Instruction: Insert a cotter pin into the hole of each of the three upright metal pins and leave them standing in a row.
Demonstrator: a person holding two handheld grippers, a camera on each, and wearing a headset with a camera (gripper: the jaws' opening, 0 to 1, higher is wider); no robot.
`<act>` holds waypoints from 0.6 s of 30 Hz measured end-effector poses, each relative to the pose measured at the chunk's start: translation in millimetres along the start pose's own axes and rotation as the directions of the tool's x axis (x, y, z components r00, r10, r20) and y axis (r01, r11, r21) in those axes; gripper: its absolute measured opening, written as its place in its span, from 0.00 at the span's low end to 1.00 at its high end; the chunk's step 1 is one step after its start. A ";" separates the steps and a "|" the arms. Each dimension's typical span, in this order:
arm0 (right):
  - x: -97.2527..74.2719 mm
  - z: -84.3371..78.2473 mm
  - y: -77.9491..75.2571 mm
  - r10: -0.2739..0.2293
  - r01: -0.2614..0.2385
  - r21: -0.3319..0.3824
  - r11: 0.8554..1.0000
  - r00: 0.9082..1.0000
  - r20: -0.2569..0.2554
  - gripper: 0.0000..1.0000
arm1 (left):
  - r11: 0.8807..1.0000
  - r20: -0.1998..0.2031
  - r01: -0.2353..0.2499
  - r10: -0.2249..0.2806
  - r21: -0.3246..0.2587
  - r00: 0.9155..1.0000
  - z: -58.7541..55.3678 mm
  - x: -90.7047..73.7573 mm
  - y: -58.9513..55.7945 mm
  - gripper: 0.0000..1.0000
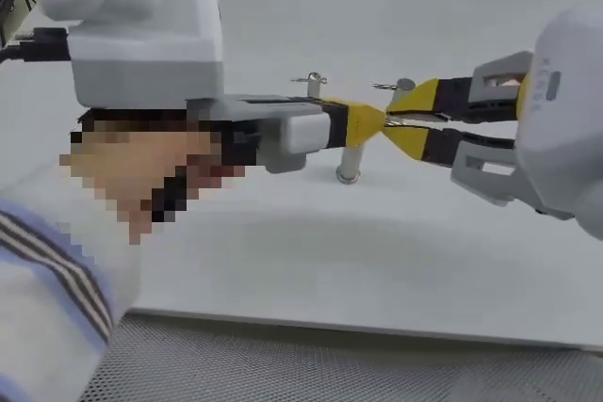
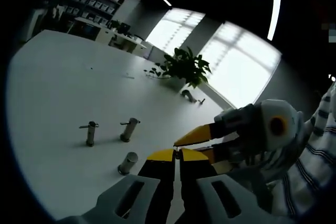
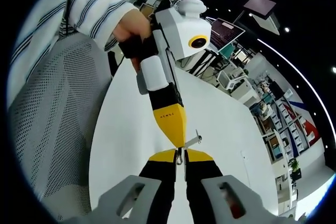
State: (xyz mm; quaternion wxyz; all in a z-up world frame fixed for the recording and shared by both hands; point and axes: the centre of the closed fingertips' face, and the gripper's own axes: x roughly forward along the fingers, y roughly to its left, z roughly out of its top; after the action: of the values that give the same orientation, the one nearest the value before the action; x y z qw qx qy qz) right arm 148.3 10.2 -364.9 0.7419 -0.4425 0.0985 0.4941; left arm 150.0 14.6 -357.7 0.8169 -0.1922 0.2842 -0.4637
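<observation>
While you hold them tip to tip, left tongs point(image 1: 370, 123): closed.
Right tongs point(image 1: 396, 123): pinching a cotter pin point(image 3: 180, 155).
Bare pin point(image 2: 127, 162): upright, near the tips.

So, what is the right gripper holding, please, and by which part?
A thin silver metal cotter pin, pinched at its looped end between the right gripper's yellow tips.

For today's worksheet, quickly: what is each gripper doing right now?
Left gripper: closed; whether it pinches anything cannot be told.
Right gripper: closed on a cotter pin.
</observation>
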 end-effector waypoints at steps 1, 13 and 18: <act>0.2 -1.1 -0.8 -0.002 0.002 0.007 1.000 1.000 -0.001 0.02 | 1.000 0.002 0.001 -0.001 0.001 1.000 0.3 -0.2 0.4 0.00; -0.8 0.4 4.7 0.109 -0.152 0.360 0.920 0.984 0.138 0.19 | 0.978 0.009 0.019 -0.022 0.210 1.000 2.9 -7.4 -10.7 0.00; -1.9 0.5 1.1 0.109 -0.177 0.445 0.878 0.979 0.175 0.16 | 0.944 0.002 0.031 -0.033 0.328 0.999 2.1 -12.1 -15.1 0.00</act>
State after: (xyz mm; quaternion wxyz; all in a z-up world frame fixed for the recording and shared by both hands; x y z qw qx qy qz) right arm 146.3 9.4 -364.1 0.7917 -0.2094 0.1909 0.5412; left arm 136.6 17.7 -343.9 0.8310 -0.0602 0.1968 -0.5168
